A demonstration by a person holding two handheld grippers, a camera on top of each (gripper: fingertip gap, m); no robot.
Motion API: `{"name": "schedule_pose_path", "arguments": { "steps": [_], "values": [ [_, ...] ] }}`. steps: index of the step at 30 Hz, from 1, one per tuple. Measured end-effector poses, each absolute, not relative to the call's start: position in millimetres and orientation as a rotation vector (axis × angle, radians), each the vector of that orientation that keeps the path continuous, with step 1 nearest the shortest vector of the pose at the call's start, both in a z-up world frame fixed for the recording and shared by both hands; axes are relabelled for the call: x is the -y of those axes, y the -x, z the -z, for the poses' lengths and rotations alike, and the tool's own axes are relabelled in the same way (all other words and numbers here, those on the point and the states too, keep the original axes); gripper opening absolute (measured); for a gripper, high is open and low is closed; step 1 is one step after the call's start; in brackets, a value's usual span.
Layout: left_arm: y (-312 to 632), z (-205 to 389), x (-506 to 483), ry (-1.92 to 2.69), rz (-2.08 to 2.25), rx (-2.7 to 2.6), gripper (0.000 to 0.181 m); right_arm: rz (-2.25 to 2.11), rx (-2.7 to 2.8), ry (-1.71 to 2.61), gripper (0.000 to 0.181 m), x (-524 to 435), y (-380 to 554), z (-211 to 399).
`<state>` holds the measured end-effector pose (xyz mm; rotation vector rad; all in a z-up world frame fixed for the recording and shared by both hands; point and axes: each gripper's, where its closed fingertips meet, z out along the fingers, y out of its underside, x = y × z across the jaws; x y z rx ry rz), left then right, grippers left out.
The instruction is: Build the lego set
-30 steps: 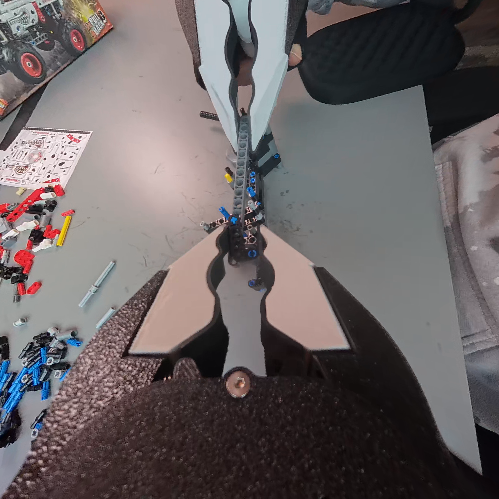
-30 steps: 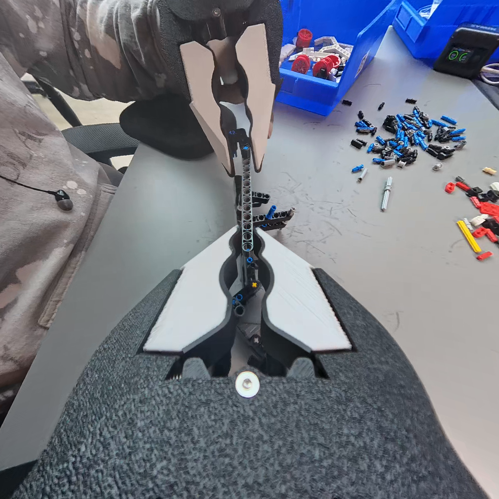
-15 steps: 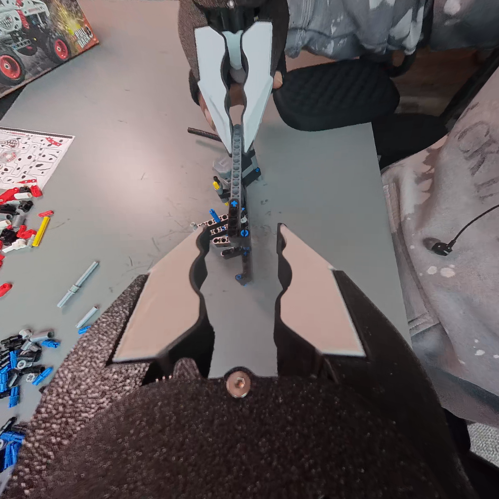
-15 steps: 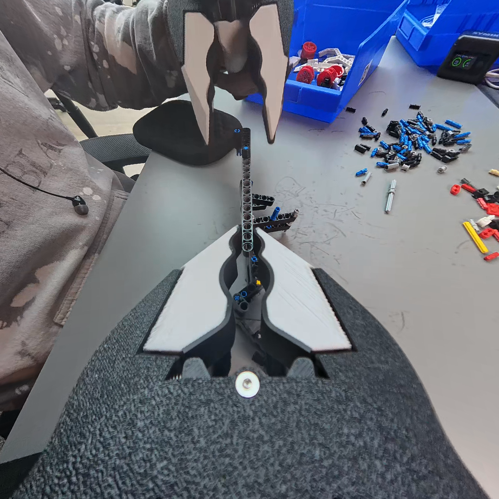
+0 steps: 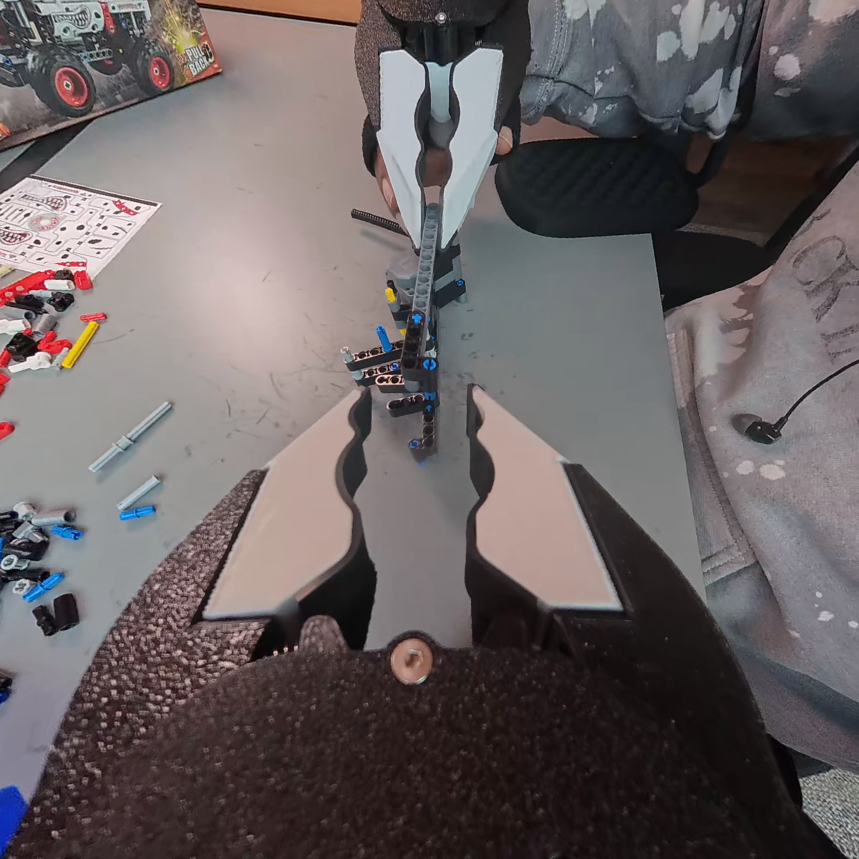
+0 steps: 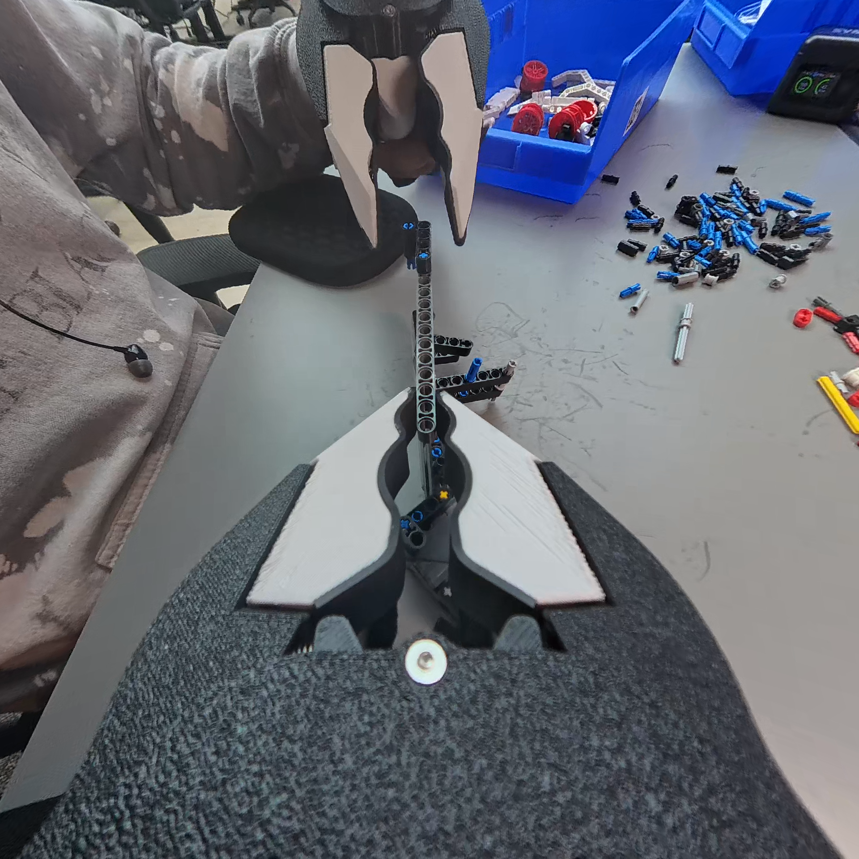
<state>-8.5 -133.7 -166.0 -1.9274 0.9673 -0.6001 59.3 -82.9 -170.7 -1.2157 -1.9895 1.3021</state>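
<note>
The lego assembly point(image 5: 420, 288) is a long grey holed beam with black beams and blue pins. It stands on edge on the grey table point(image 5: 279, 232). My right gripper point(image 6: 426, 395) is shut on one end of the grey beam point(image 6: 424, 334); it also shows far off in the left wrist view point(image 5: 431, 239). My left gripper point(image 5: 419, 390) is open and empty, its jaws wide apart on either side of the assembly's black end without touching it. In the right wrist view the left gripper point(image 6: 416, 241) hangs open just above that end.
A lego box point(image 5: 93, 60), a sticker sheet point(image 5: 60, 227), red parts point(image 5: 37, 320), a grey axle point(image 5: 130, 437) and blue and black pins point(image 6: 725, 232) lie on the table. Blue bins point(image 6: 581, 153) stand behind. The table edge, a black chair point(image 5: 595, 186) and a person's sleeve are close. The grey axle point(image 5: 130, 437) is about 20 cm from both grippers' fingertips. The right camera catches it too, in the right wrist view point(image 6: 683, 330).
My left gripper opened, let go of the assembly's black end and drew back a little. My right gripper kept its hold on the grey beam.
</note>
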Motion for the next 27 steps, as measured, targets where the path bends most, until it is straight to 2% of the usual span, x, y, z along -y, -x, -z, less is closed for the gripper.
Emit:
{"name": "schedule_pose_path", "arguments": {
  "steps": [4,7,10,16,19,22,27],
  "values": [
    [3.1,163.8,129.4,1.893,0.592,-0.959,0.037,-1.303,1.986,1.2,0.007,83.7,-56.8,169.2],
    [1.4,159.2,128.2,1.851,0.544,-0.97,0.019,-1.253,1.965,1.12,0.007,84.0,-55.9,165.1],
    [-0.4,154.1,131.7,1.806,0.49,-0.992,0.02,-1.245,1.917,1.046,0.007,88.1,-58.3,155.1],
    [0.4,140.3,134.1,1.704,0.311,-1.014,0.055,-1.607,1.882,1.347,0.007,105.3,-64.9,143.0],
    [-11.4,130.4,139.9,1.602,0.182,-1.108,0.054,-1.849,1.843,1.496,0.007,114.5,-66.4,130.4],
    [-17.0,120.6,140.9,1.538,0.077,-1.145,0.033,-1.999,1.818,1.577,0.006,120.2,-67.0,124.2],
    [-16.5,112.5,138.8,1.635,0.278,-0.996,0.031,-2.015,1.74,1.57,0.009,115.8,-62.9,119.4]
  ]
}}
